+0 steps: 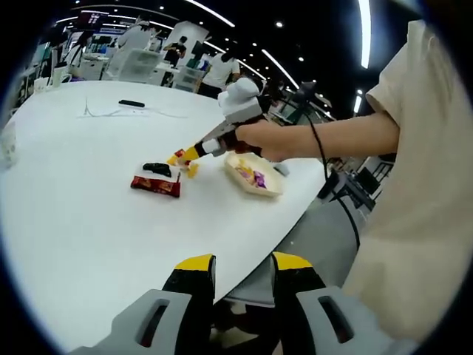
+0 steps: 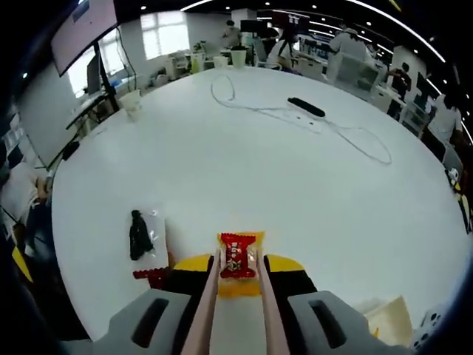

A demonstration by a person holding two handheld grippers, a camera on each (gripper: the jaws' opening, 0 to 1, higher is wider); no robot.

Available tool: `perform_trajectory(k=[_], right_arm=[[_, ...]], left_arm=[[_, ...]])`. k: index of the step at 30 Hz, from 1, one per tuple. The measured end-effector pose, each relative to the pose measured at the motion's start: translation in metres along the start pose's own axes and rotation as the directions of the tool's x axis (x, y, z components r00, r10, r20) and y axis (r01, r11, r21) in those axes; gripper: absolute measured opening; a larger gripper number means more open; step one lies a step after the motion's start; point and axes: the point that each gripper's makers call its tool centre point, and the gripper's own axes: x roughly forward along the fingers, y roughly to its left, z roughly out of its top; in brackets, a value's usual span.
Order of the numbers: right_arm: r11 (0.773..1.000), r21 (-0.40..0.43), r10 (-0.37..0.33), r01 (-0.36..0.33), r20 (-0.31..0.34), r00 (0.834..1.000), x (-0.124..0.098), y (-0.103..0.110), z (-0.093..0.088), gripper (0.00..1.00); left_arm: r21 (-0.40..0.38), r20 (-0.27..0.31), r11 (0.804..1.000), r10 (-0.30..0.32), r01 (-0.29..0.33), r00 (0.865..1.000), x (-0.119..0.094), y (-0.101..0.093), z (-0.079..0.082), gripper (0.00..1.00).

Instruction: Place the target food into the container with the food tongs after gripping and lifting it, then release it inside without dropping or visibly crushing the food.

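- In my right gripper view, my right gripper (image 2: 238, 275) has its jaws pressed onto the tongs (image 2: 236, 310), and the tongs' tips pinch a red-and-yellow candy (image 2: 239, 260) between them.
- I cannot tell from this view whether the candy is lifted or resting on the table (image 2: 244, 148); the left gripper view shows the tong tips low, about at the surface.
- Just left of the jaws, near the table's close edge, lies a clear packet with something dark inside (image 2: 140, 235), and a red wrapper (image 2: 150, 275) peeks out beside the left jaw.
- The container (image 2: 388, 318), a pale tray, sits at the close edge to the right of my gripper.
- Farther off, a white cable (image 2: 318, 122) and a black remote-like bar (image 2: 305, 106) lie toward the far edge.
- In the left gripper view, my left gripper (image 1: 242, 268) hangs spread and empty over the table's edge, well apart from the work.
- Beyond it, the red wrapper (image 1: 156, 185) and dark packet (image 1: 156, 168) lie just beside the tong tips, with the container (image 1: 251, 175), already holding wrapped sweets, next to the hand (image 1: 260, 140).
- I judge the step to be grip-and-lift: next I raise the candy clear, swing right over the container, lower inside, then ease my squeeze gently.
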Motion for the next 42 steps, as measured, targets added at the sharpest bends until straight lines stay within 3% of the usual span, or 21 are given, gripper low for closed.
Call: perform_trajectory(k=[16, 42], right_arm=[[0.999, -0.039, 0.0, 0.0, -0.009, 1.0, 0.005, 0.002, 0.0, 0.29], [1.0, -0.015, 0.001, -0.002, -0.02, 1.0, 0.01, -0.002, -0.01, 0.29]], left_arm=[[-0.005, -0.006, 1.0, 0.0, 0.0, 1.0, -0.001, 0.001, -0.002, 0.28], [-0.013, -0.012, 1.0, 0.006, -0.006, 1.0, -0.002, 0.002, -0.005, 0.28]])
